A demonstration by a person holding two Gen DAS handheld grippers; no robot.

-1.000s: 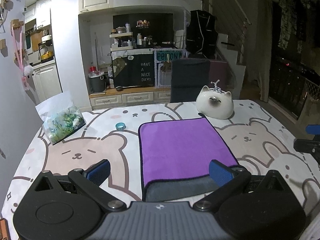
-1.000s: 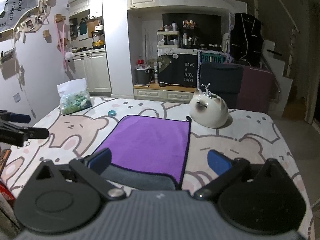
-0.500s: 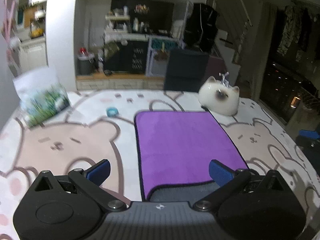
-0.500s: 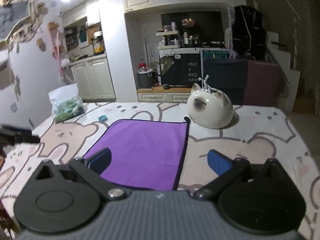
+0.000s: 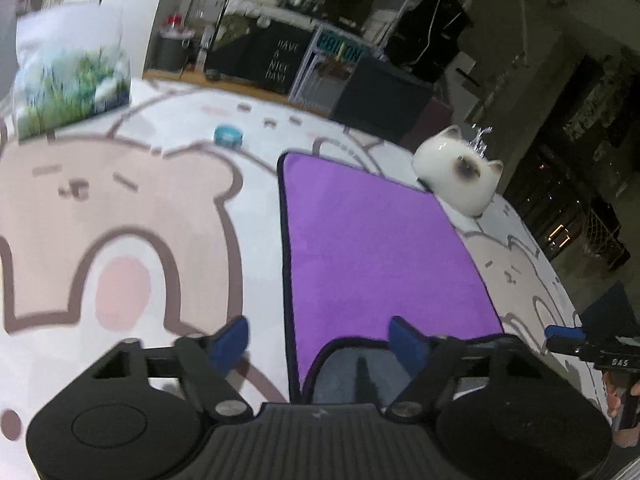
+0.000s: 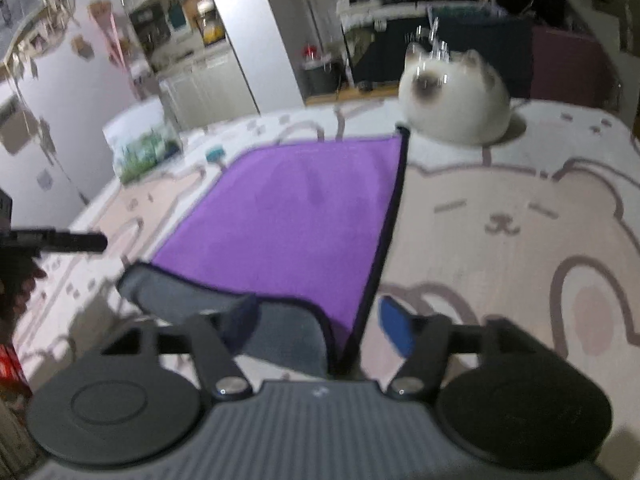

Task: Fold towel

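A purple towel point(image 5: 372, 252) with a dark edge lies flat on the bear-print tablecloth; its near edge is turned over and shows the grey underside point(image 5: 356, 372). My left gripper point(image 5: 318, 340) is open, its jaws astride the towel's near left corner. In the right wrist view the towel point(image 6: 288, 212) lies ahead, grey flap point(image 6: 280, 332) at the near edge. My right gripper point(image 6: 316, 322) is open, astride the near right corner. Each gripper shows at the edge of the other's view.
A white cat-shaped ceramic holder point(image 5: 460, 180) stands by the towel's far right corner. A small blue ring point(image 5: 228, 136) and a clear bag of green bits point(image 5: 68, 80) lie at the far left. The table point(image 6: 520, 208) extends right of the towel.
Both grippers have dropped and moved forward over the towel's near corners, and their jaws have narrowed somewhat. The towel has not moved.
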